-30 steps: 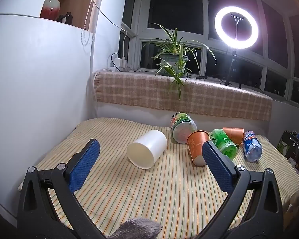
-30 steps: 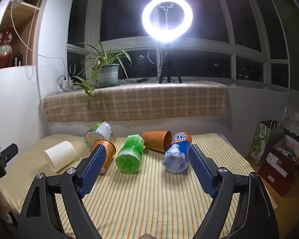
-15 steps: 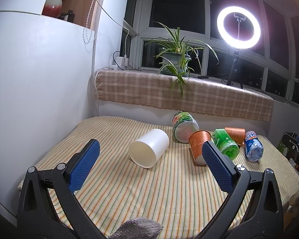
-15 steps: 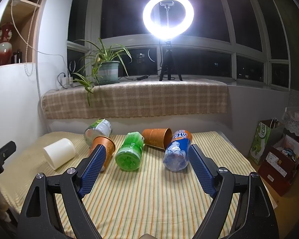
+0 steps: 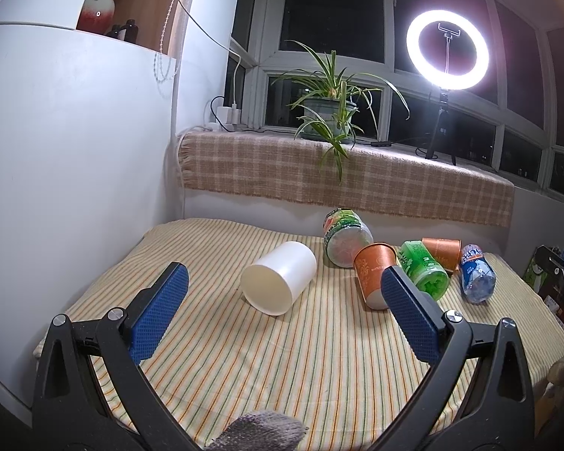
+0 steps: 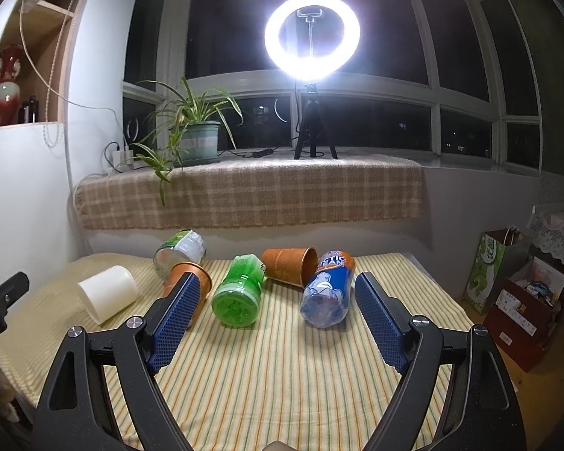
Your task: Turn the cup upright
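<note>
A white cup (image 5: 278,277) lies on its side on the striped cloth, base toward me; it also shows in the right wrist view (image 6: 108,293) at the left. Two orange paper cups lie tipped over: one (image 5: 374,274) near the middle, one (image 5: 441,250) farther back. My left gripper (image 5: 282,300) is open and empty, in front of the white cup. My right gripper (image 6: 274,304) is open and empty, short of a green bottle (image 6: 240,295) and a blue bottle (image 6: 329,293).
A clear jar with a green label (image 5: 344,236) lies behind the cups. The striped table (image 5: 282,368) ends at a white wall on the left. A plaid-covered sill (image 6: 244,191) with a plant (image 6: 191,139) and ring light (image 6: 312,35) stands behind. Bags and boxes (image 6: 522,293) sit on the floor at right.
Both grippers have drifted slightly; the view has shifted a little so the objects sit marginally lower and closer. Nothing has been touched or moved.
</note>
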`<state>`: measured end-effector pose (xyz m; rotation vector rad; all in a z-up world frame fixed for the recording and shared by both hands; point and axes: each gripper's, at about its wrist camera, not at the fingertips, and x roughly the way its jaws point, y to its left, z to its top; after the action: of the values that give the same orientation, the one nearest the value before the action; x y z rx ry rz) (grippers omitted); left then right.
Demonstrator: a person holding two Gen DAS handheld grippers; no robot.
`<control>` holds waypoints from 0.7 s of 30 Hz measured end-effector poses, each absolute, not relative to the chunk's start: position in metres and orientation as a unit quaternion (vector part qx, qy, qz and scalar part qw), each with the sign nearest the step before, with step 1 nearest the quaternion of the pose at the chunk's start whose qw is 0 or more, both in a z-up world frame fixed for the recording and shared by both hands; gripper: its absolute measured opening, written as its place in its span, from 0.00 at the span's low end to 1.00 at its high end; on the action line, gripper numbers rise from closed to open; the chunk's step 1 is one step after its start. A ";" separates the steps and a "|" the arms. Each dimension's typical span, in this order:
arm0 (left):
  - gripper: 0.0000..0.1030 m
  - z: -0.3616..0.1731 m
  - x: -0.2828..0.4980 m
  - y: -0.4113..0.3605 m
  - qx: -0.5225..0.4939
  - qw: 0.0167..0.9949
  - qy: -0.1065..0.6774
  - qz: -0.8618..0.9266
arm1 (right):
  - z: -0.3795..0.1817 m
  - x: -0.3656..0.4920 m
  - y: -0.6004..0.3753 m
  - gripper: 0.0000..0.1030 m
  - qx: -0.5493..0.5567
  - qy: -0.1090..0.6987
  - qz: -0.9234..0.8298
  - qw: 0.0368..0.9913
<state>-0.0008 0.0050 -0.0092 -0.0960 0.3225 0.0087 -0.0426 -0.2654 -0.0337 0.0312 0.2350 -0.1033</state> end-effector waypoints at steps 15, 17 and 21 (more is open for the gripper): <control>1.00 -0.009 -0.002 0.005 -0.049 0.986 0.161 0.005 | -0.034 -0.043 -0.264 0.82 0.010 0.115 -0.052 0.992; 1.00 -0.009 -0.002 0.005 -0.050 0.986 0.161 0.004 | -0.034 -0.042 -0.264 0.82 0.008 0.116 -0.052 0.992; 1.00 -0.009 -0.002 0.005 -0.049 0.986 0.162 0.004 | -0.034 -0.043 -0.263 0.82 0.009 0.115 -0.052 0.992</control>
<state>-0.0020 0.0052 -0.0095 -0.0985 0.3246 0.0080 -0.0426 -0.2632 -0.0340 0.0183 0.2311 -0.1041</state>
